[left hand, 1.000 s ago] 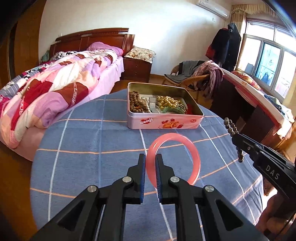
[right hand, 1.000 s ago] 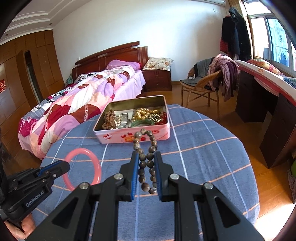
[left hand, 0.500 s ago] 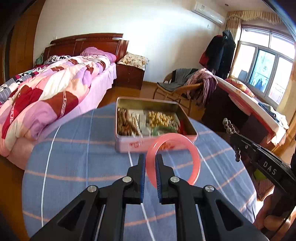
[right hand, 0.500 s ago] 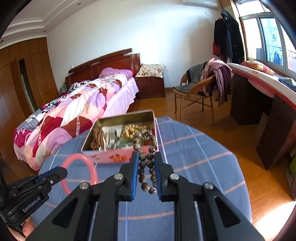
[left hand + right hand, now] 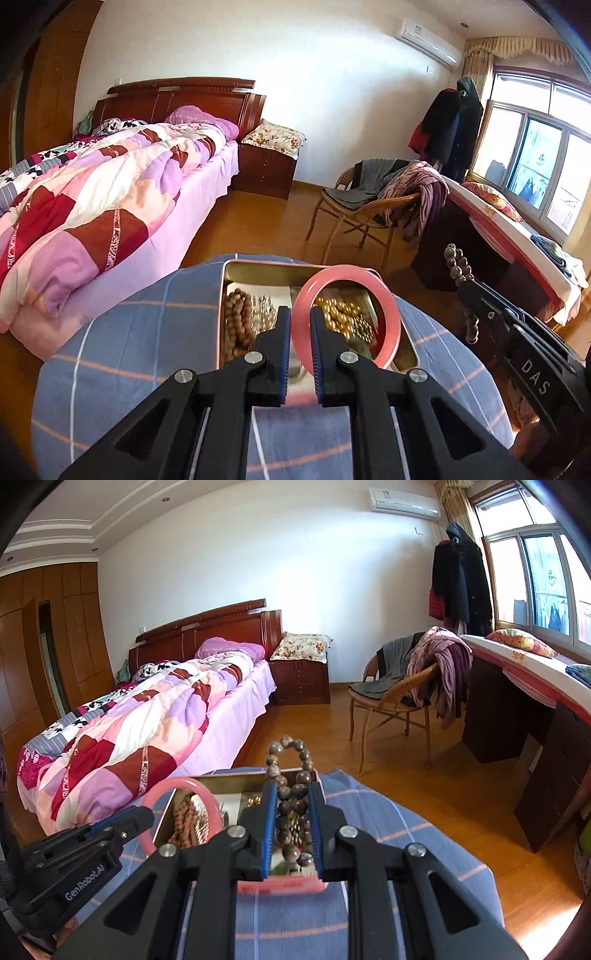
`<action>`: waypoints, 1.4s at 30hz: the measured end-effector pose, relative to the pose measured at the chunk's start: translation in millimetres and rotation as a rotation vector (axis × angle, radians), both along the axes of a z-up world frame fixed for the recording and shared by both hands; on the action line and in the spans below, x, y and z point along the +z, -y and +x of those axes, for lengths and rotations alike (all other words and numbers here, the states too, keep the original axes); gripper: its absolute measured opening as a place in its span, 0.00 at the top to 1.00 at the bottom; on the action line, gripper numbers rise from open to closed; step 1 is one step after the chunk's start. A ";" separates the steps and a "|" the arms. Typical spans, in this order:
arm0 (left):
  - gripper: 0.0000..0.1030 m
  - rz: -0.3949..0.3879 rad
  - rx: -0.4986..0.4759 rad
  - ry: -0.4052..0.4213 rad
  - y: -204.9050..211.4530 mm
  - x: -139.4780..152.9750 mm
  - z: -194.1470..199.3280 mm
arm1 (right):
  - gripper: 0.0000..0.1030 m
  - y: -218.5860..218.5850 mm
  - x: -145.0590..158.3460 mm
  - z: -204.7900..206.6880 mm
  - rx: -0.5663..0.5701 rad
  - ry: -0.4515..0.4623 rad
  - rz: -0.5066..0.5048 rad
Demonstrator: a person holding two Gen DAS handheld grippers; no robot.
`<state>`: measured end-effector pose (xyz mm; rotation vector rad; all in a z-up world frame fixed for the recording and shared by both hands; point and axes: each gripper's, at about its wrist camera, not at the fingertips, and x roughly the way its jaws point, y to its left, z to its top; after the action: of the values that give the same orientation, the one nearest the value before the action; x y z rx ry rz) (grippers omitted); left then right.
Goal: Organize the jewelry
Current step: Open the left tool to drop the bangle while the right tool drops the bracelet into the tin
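While both pieces are in hand and neither has been let go, the job looks partway done: the tin [image 5: 402, 345] on the blue checked surface [image 5: 122, 354] already holds several pieces, and two more are about to join them.

In the left wrist view, the left gripper [image 5: 300, 328] has its jaws clamped on the near rim of the pink bangle [image 5: 391, 314], which stands upright at lower centre of the frame, right over the open tin. Through and beside the ring show brown beads [image 5: 238, 325] and gold beads [image 5: 340, 317] lying inside the tin.

In the right wrist view, the right gripper [image 5: 293, 812] has its jaws closed on a dark bead bracelet [image 5: 291, 768], whose loop stands up above the fingertips while the rest hangs between them. It sits at centre frame, over the tin's near right part. The left gripper and bangle appear at lower left there, over the tin's left end.

By my reading, what is left is to lower each piece into the tin, open the jaws and draw back. Whether more jewelry waits on the surface I cannot tell; none shows on the visible cloth.
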<state>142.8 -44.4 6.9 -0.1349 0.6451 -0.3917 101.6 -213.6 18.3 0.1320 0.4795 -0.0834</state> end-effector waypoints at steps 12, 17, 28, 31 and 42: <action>0.91 0.042 0.026 -0.054 25.1 -32.1 47.8 | 0.81 4.5 -38.4 53.9 -0.053 -0.073 -0.038; 0.91 0.094 0.043 -0.094 31.1 -48.0 59.2 | 0.81 7.4 -53.6 71.4 -0.052 -0.134 -0.048; 0.83 0.223 0.081 -0.022 44.6 -58.9 56.9 | 0.79 8.4 -72.1 75.0 -0.004 -0.180 -0.013; 0.50 0.239 0.090 -0.016 44.7 -58.4 56.5 | 0.71 11.9 -70.7 70.9 0.025 -0.159 0.034; 0.33 0.200 0.091 -0.045 40.5 -53.8 56.3 | 0.21 17.9 -57.2 60.0 0.029 -0.041 0.131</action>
<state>199.1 -84.9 -46.9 0.0177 0.7160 -0.2351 161.6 -231.5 -38.9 0.2521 0.5278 -0.0260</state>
